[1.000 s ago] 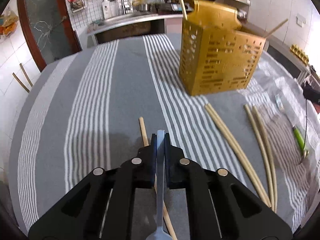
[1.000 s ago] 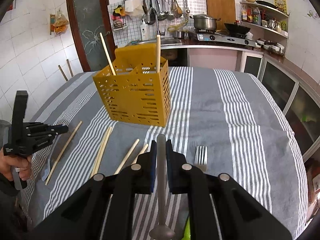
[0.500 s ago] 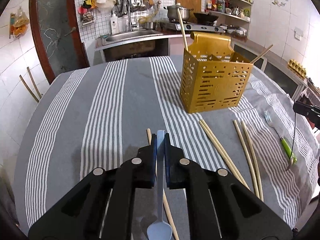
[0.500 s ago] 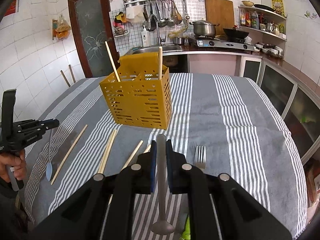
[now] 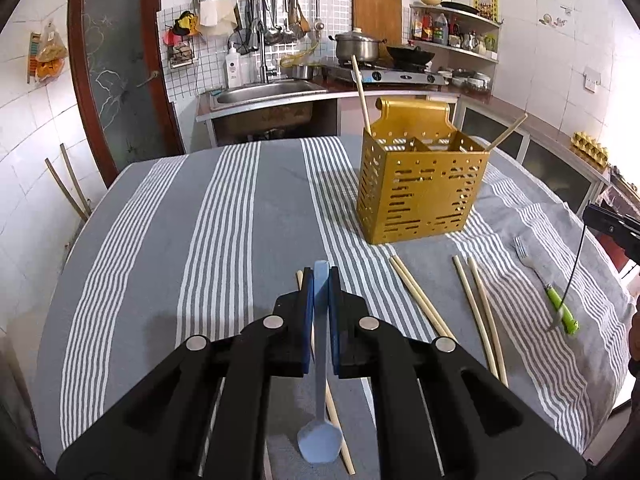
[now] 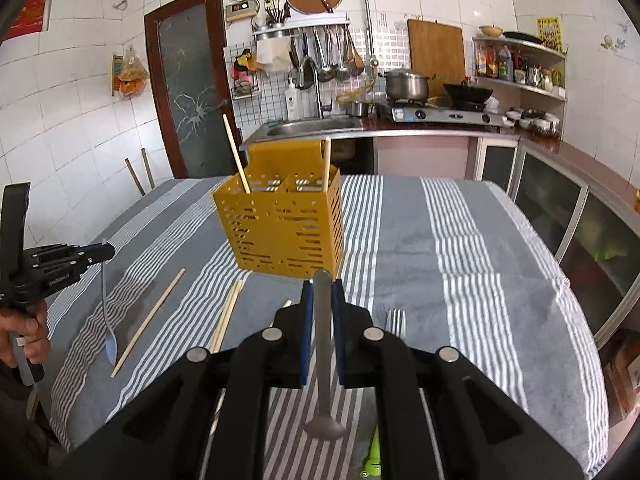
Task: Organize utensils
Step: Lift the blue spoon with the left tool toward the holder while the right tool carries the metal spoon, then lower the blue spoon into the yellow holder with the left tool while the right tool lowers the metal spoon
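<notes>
My left gripper [image 5: 321, 280] is shut on a light blue spoon [image 5: 320, 436] that hangs bowl down above the cloth. It also shows in the right wrist view [image 6: 107, 304] at the far left. My right gripper [image 6: 322, 286] is shut on a grey metal spoon [image 6: 323, 408], held bowl down above the table. The yellow perforated utensil holder [image 5: 420, 188] stands upright ahead, also in the right wrist view [image 6: 284, 226], with two chopsticks [image 6: 236, 156] sticking out of it. Several chopsticks [image 5: 476, 312] lie loose on the cloth. A fork with a green handle [image 5: 544, 284] lies at the right.
The round table carries a grey and white striped cloth [image 5: 224, 240]. A single chopstick [image 6: 150, 316] lies left of the holder. Behind the table are a sink counter [image 6: 316, 126], a stove and a door [image 5: 116, 80]. A cabinet [image 6: 568, 208] stands close on the right.
Both grippers have risen and tilted up, so the table looks farther off and more of the kitchen shows. Each still holds its spoon.
</notes>
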{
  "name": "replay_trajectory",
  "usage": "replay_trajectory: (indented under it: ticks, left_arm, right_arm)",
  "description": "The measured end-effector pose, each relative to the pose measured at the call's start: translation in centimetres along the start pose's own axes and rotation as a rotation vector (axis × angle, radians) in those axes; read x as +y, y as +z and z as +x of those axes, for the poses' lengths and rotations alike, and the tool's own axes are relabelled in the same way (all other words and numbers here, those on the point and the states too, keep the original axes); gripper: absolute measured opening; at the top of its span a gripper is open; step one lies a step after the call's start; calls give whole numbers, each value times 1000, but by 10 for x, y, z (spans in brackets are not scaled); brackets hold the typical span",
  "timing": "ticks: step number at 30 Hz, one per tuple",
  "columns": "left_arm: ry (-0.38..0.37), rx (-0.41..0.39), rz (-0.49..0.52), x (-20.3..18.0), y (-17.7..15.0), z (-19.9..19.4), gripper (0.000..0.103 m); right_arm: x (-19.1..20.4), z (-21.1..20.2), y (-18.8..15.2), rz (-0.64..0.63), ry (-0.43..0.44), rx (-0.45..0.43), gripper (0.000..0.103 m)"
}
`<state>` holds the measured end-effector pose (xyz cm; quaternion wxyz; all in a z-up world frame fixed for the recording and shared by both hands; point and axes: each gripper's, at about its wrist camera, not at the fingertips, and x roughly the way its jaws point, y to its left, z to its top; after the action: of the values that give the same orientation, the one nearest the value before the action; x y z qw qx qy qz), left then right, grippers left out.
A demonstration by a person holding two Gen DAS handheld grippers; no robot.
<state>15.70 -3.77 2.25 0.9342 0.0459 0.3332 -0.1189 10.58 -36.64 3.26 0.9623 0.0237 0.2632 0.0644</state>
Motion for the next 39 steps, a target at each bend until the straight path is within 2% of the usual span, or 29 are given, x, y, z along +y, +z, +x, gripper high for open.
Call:
replay_trajectory:
  ticks: [23,39]
  left_arm:
    - [6,-84,-4,6,20,-31,6]
    - [-9,-176,0,1,56,-54,5]
  right_arm:
    - [7,-25,26,-21,-9,-101,3]
    - [17,-41,48,-40,-5,-152,3]
